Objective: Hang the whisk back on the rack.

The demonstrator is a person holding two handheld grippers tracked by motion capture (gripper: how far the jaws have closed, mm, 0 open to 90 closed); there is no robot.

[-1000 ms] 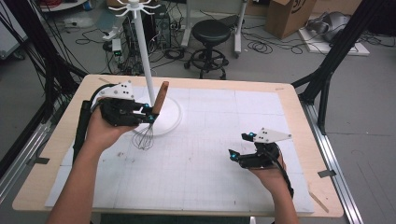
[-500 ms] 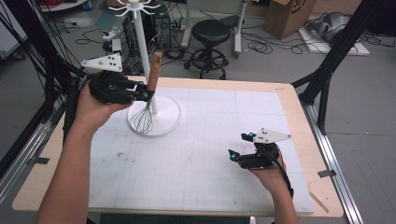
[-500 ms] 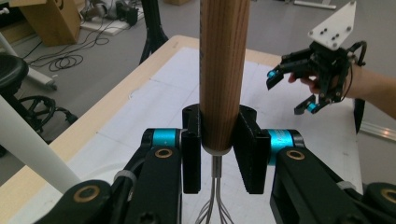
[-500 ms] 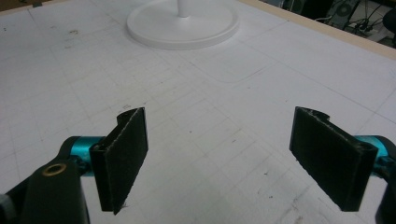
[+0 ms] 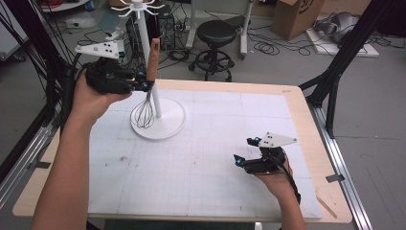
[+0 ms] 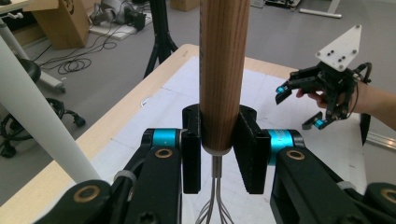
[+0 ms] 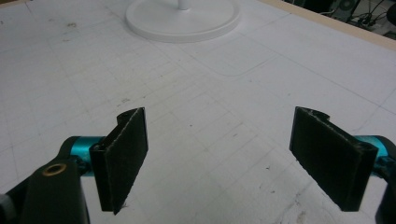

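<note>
High view: left hand-held gripper [image 5: 147, 85] clamps whisk [image 5: 148, 86] low on handle beside stand [image 5: 158, 122]; may snag pole. Right hand-held gripper [image 5: 248, 152] released.

Black stool [image 5: 218, 36] and cardboard box [image 5: 299, 17] on the floor beyond the table [image 5: 306, 120]

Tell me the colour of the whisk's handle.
Reddish-brown wood grain on the whisk's handle, clearest in the left gripper view.

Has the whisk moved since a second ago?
Yes. The whisk has risen along the white stand, lifted by the left hand-held gripper.
</note>
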